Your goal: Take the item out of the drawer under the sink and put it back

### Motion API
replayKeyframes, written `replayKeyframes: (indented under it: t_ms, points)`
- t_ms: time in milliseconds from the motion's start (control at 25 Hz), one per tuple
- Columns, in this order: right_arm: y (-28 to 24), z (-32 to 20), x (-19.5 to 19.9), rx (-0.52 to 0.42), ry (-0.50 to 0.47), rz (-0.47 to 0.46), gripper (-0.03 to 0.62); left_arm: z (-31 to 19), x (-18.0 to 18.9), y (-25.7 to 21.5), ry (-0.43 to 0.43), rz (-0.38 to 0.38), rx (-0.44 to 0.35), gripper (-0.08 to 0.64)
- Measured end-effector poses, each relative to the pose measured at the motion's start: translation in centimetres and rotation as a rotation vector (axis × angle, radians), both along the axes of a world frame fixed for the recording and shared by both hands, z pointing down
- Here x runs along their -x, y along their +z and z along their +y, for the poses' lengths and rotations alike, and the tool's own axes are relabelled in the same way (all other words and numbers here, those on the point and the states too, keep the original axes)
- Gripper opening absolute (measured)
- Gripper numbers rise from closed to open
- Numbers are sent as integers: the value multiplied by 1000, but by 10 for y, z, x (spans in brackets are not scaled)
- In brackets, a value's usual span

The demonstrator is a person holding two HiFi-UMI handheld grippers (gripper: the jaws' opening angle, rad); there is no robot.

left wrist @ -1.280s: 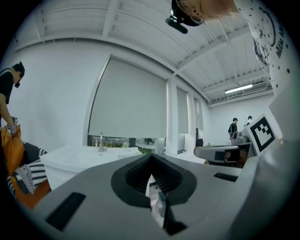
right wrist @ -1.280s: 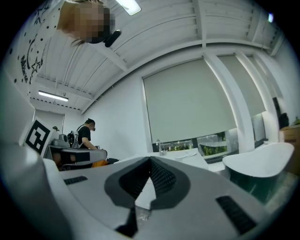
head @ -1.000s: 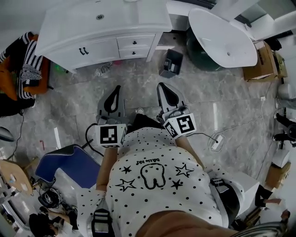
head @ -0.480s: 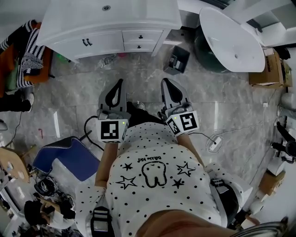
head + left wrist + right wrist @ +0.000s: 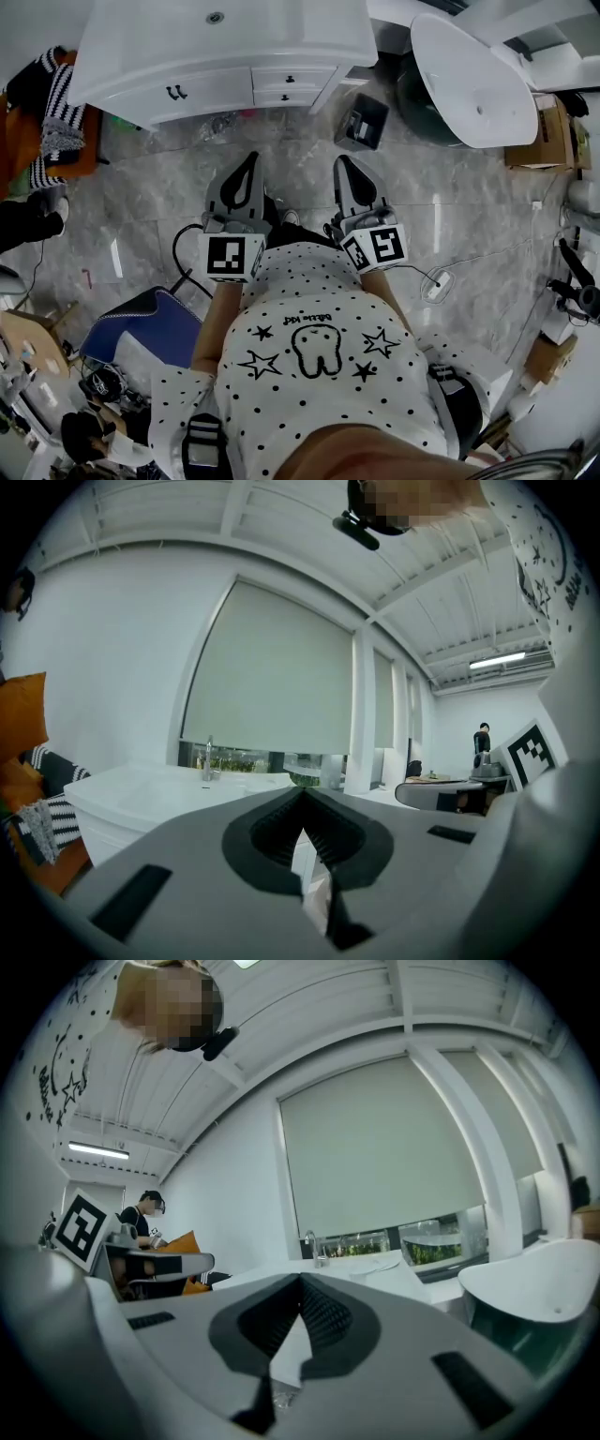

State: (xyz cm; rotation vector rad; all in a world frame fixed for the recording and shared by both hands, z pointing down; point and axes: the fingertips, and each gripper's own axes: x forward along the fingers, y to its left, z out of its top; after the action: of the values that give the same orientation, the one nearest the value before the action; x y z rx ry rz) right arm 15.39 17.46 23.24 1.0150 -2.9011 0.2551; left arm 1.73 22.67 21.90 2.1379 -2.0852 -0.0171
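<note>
The white sink vanity (image 5: 141, 66) stands at the top of the head view. Its two small drawers (image 5: 283, 84) with black knobs are closed, and so are the cabinet doors (image 5: 173, 94) beside them. No item from the drawer shows. My left gripper (image 5: 250, 161) and right gripper (image 5: 343, 165) are held side by side in front of the person's body, pointing at the vanity over the marble floor and well short of it. Both are shut with nothing between the jaws. In the left gripper view the vanity top (image 5: 159, 794) lies beyond the closed left gripper (image 5: 303, 797); the right gripper (image 5: 301, 1283) is likewise closed.
A white oval tub (image 5: 469, 80) on a dark base stands at the upper right, with a small black box (image 5: 361, 122) on the floor beside the vanity. Cardboard boxes (image 5: 536, 141) sit far right. A blue chair (image 5: 141, 323) and a power strip (image 5: 436, 285) lie nearer. Striped cloth (image 5: 56, 103) is at left.
Both grippers have edged forward toward the vanity and the view has shifted with them. Their jaws stay closed and empty.
</note>
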Motion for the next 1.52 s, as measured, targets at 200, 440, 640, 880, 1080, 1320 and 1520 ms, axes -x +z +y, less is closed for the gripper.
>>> replayKeyframes:
  t_ms: [200,440,640,880,1080,1320,1520]
  points:
    - [-9,-26,37,-5,29,-11,12,-31,37,-10,33,-20,-10,-5]
    - [-8,-42,71,-9,71,-18,12,-52,80,-14,62,-34,-15,-5]
    - [-2,-54,86,-2,96,-15,12,-61,102,-7,68,-35,-2,-5]
    - [1,-61,93,10,92,-2,12,-66,109,2,65,-23,28,-5]
    - [4,-79,94,18,81,0,12,-85,109,5,55,-17,32,-5]
    - [0,-126,86,24,55,7,12,-125,104,0,16,-13,37,-5]
    - [4,-164,81,30,38,4,12,-155,102,-1,-13,-27,35,-5]
